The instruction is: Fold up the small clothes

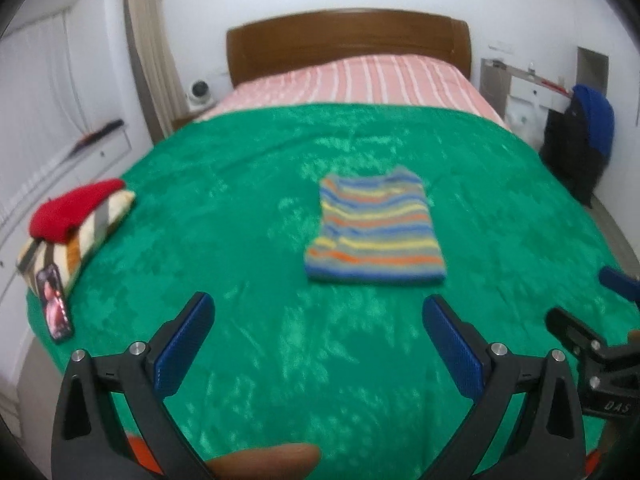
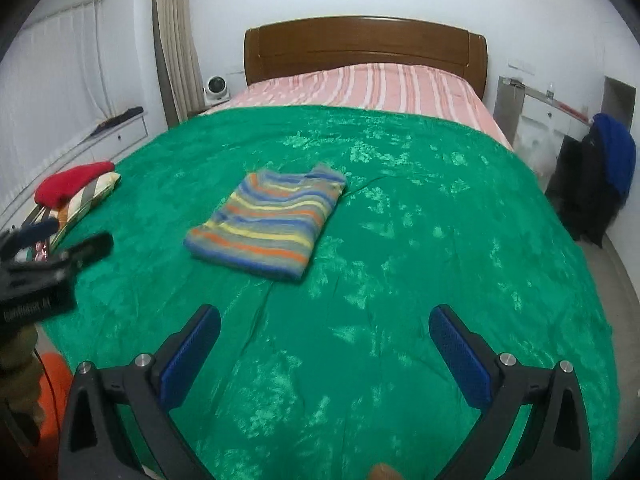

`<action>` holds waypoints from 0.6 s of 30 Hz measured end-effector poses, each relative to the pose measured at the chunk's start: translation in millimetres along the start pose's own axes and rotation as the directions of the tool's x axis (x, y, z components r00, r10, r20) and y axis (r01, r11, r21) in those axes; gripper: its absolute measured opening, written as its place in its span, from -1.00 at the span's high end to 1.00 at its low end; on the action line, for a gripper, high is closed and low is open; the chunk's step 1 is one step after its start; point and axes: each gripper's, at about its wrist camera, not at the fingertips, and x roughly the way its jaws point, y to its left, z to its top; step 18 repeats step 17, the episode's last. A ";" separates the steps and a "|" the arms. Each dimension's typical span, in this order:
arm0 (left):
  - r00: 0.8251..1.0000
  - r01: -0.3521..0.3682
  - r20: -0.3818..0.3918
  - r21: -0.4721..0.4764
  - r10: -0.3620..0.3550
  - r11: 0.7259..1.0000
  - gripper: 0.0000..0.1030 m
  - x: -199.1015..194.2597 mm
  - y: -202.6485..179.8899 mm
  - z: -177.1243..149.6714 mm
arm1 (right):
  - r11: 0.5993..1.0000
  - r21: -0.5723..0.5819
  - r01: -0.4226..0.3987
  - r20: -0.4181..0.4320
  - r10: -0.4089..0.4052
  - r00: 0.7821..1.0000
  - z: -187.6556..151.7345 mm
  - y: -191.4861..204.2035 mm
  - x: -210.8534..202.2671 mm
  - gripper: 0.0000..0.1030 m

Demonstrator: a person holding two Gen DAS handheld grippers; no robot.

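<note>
A small striped knit garment (image 1: pixel 374 230) (image 2: pixel 268 226), in blue, orange, yellow and grey bands, lies folded into a neat rectangle on the green blanket (image 1: pixel 248 216) (image 2: pixel 440 240). My left gripper (image 1: pixel 318 308) hangs open over the blanket, well short of the garment, with nothing between its blue pads (image 1: pixel 182 344). My right gripper (image 2: pixel 324 320) is likewise open and empty, to the right of the garment and nearer the bed's foot. Each gripper shows at the edge of the other's view: the right one (image 1: pixel 580 300) and the left one (image 2: pixel 68 240).
At the bed's left edge lies a pile: a red garment (image 1: pixel 76 208) (image 2: pixel 72 184) on a striped cushion (image 1: pixel 86 232), with a phone (image 1: pixel 55 306) beside it. A wooden headboard (image 1: pixel 348 40), pink striped sheet, and dark and blue clothes (image 2: pixel 600 176) on the right bound the space.
</note>
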 end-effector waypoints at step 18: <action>0.997 0.062 -0.045 -0.020 -0.062 0.998 -0.99 -7.2 -0.9 -10.6 | 1.000 -0.014 0.026 -0.042 -0.027 0.999 -3.9 17.0 -28.4 -1.00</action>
